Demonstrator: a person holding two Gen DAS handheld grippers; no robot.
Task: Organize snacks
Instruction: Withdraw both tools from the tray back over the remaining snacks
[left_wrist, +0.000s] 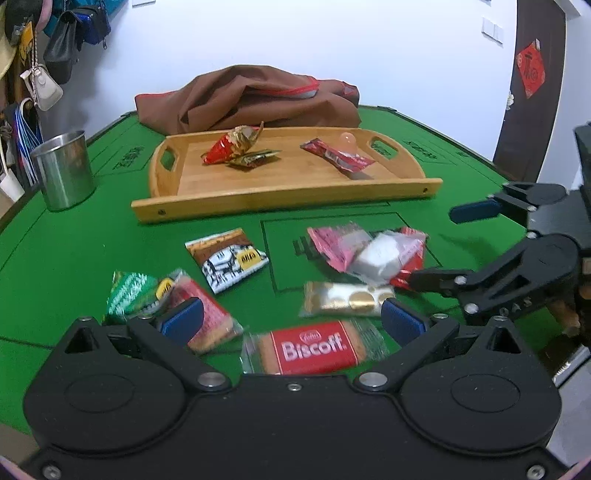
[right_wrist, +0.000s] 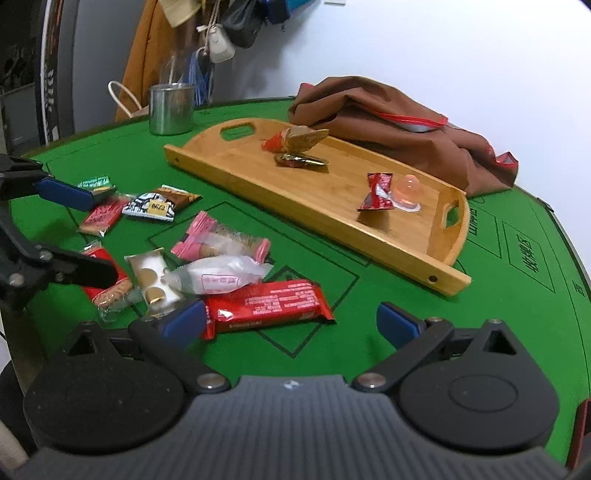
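Observation:
Several wrapped snacks lie on the green table. My left gripper is open just above a red Biscoff biscuit, with a gold-and-white packet ahead of it. My right gripper is open and empty, low over a long red bar; it also shows at the right of the left wrist view. A white packet and a pink packet lie beyond the bar. The wooden tray holds a red-gold candy, a red bar and a pink jelly cup.
A steel cup stands left of the tray. A brown cloth bag lies behind the tray. A black-and-white packet, a green packet and a red cracker pack lie at the left. Bags hang on the wall at far left.

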